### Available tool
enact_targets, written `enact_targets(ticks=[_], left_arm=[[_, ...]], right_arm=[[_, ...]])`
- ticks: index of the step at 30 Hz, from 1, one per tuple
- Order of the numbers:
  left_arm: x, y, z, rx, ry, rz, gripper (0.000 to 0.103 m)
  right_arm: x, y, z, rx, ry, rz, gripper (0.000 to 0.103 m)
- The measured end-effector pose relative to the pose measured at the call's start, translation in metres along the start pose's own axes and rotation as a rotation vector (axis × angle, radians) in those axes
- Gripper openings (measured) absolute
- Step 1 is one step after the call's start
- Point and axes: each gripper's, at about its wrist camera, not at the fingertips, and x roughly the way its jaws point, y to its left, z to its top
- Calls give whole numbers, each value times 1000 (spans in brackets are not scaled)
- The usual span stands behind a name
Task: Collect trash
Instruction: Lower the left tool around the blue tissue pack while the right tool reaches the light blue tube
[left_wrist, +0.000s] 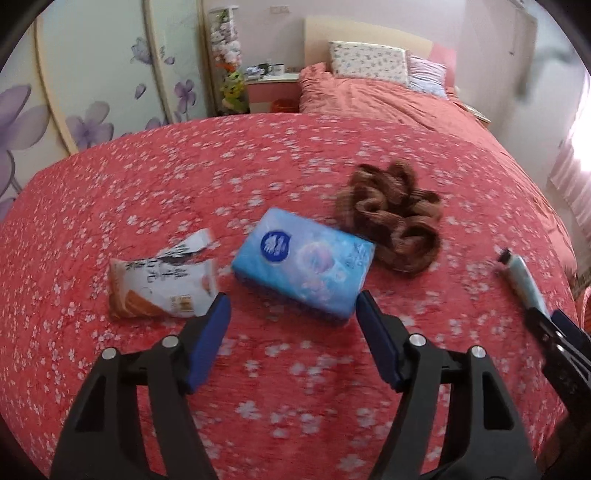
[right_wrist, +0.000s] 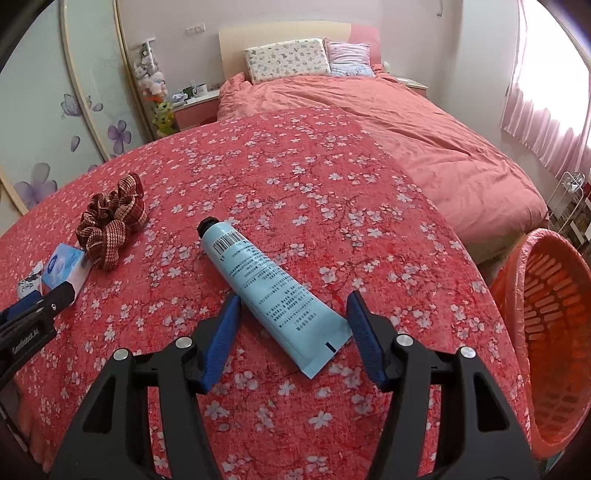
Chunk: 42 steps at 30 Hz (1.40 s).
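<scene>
A torn white and orange snack wrapper (left_wrist: 162, 284) lies on the red flowered cloth, left of a blue tissue pack (left_wrist: 303, 262). My left gripper (left_wrist: 293, 306) is open just before the tissue pack's near edge, with the wrapper beside its left finger. A light blue tube (right_wrist: 266, 288) with a black cap lies between the open fingers of my right gripper (right_wrist: 293, 308), its flat end nearest me. The tube also shows in the left wrist view (left_wrist: 522, 277). The right gripper appears at the right edge of the left wrist view (left_wrist: 554, 325).
A brown knitted scrunchie (left_wrist: 391, 218) lies behind the tissue pack; it also shows in the right wrist view (right_wrist: 110, 225). An orange plastic basket (right_wrist: 554, 325) stands off the cloth's right edge. A bed with pink bedding (right_wrist: 388, 122) lies beyond.
</scene>
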Motion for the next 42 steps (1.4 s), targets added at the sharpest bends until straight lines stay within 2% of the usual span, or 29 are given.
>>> enact_targets(ticks=[7, 9, 12, 16, 20, 25, 29, 32, 34, 35, 36, 39, 42], left_arm=[[3, 48, 9, -35, -5, 68, 57], [-3, 63, 8, -72, -15, 12, 55], [-19, 72, 9, -121, -65, -73, 66], [-24, 56, 21, -85, -98, -76, 67], [-5, 37, 32, -58, -57, -47, 68], [16, 26, 37, -50, -19, 18, 68], [30, 24, 40, -58, 7, 35, 68], [38, 26, 43, -68, 15, 43, 66], [40, 25, 42, -56, 7, 46, 60], [40, 25, 43, -47, 0, 34, 54], [40, 24, 45, -39, 0, 24, 53], [36, 24, 40, -6, -6, -31, 52], [25, 25, 26, 37, 4, -121, 52]], right_arm=[[-2, -8, -2, 12, -3, 20, 60], [-2, -9, -2, 7, -3, 25, 60], [-3, -10, -2, 4, -2, 28, 60], [-3, -9, -2, 4, -2, 28, 60], [-3, -7, -1, -1, 0, 26, 60], [-2, -6, -1, -3, 1, 32, 60], [-3, -8, -2, -7, 1, 36, 60], [-3, -8, -2, -11, 2, 36, 60], [-3, -9, -2, -13, 3, 37, 60], [-3, -9, -3, -13, 3, 37, 60], [-3, -10, -3, -14, 3, 37, 60], [-3, -10, -3, -14, 4, 35, 60], [-3, -9, -3, -12, 3, 38, 60]])
